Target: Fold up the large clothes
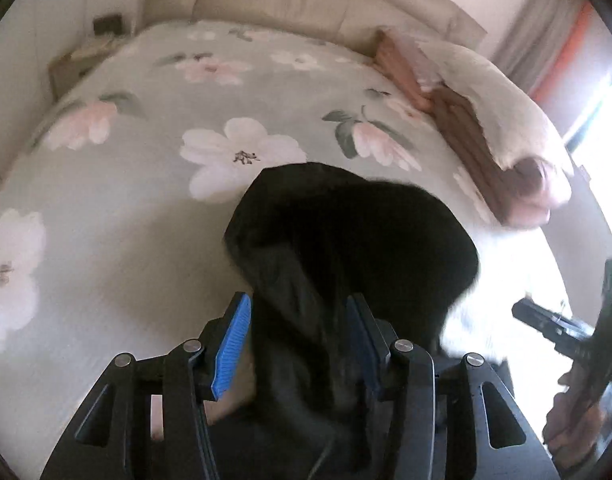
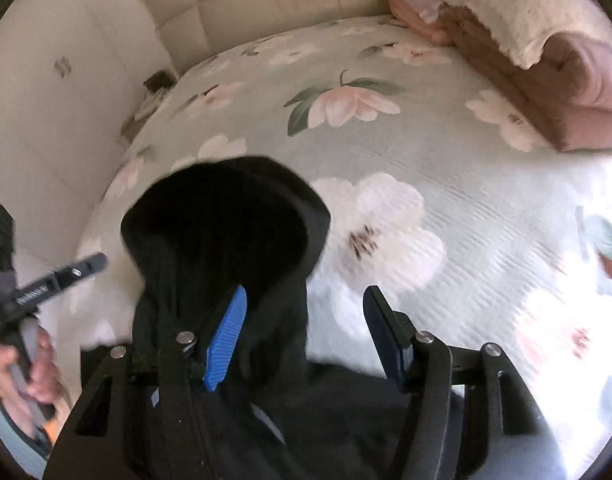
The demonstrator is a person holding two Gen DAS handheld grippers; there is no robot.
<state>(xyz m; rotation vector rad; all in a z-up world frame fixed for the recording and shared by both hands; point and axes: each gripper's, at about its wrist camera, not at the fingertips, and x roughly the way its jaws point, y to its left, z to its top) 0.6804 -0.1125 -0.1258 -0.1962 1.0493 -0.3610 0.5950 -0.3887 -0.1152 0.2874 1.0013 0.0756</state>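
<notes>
The right gripper (image 2: pixel 304 336) stands with its blue-padded jaws apart over a black hooded garment (image 2: pixel 226 232) lying on the floral bedspread (image 2: pixel 445 152). The left gripper (image 2: pixel 58 276) shows at the left edge, a pink pillow (image 2: pixel 577 92) beyond.

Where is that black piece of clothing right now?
The black garment lies bunched on the near part of the flowered bedspread, between the open fingers of the left gripper, left of the pink folded blanket.

Black hooded garment (image 1: pixel 345 248) bunched on floral bedspread (image 1: pixel 146 200), hood rounded.
</notes>
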